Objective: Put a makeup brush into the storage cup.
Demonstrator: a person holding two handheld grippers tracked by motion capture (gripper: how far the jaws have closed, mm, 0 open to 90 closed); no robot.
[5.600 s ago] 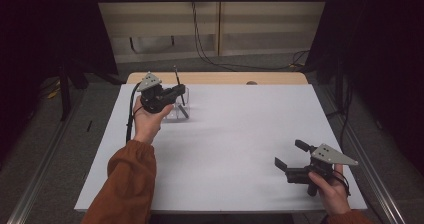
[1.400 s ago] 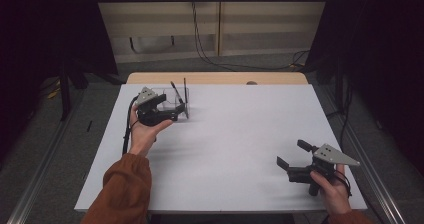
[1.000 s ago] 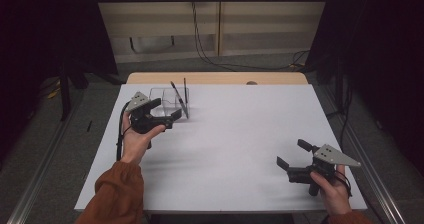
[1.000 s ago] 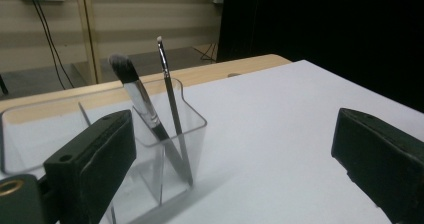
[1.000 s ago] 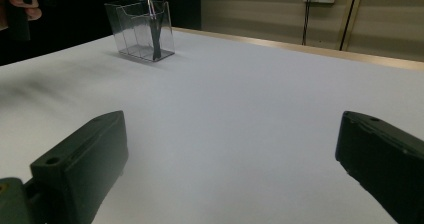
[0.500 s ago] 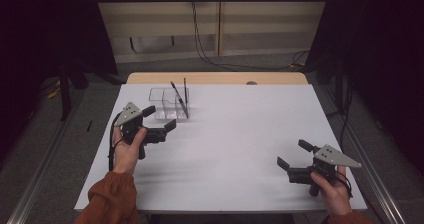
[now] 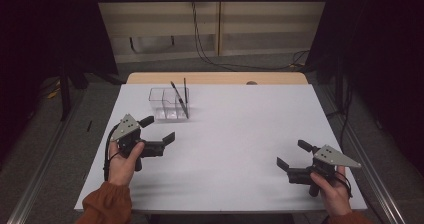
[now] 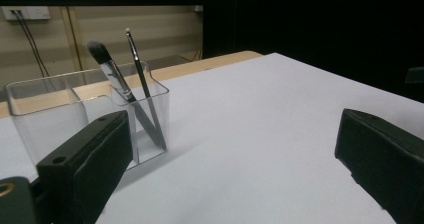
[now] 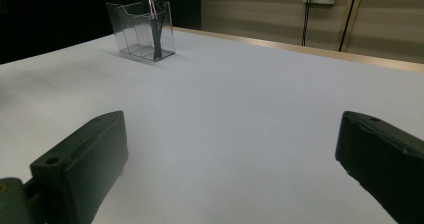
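High view: organizer (image 7: 169,104) just beyond left claw (image 7: 159,129).

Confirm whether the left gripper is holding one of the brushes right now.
No: the left gripper is open with nothing between its jaws, and both brushes stand in the clear organizer.

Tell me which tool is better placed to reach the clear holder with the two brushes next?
Probably the left tool. It is open and close to the clear holder, which holds the two brushes. The right tool, also open, is at the table's near right corner.
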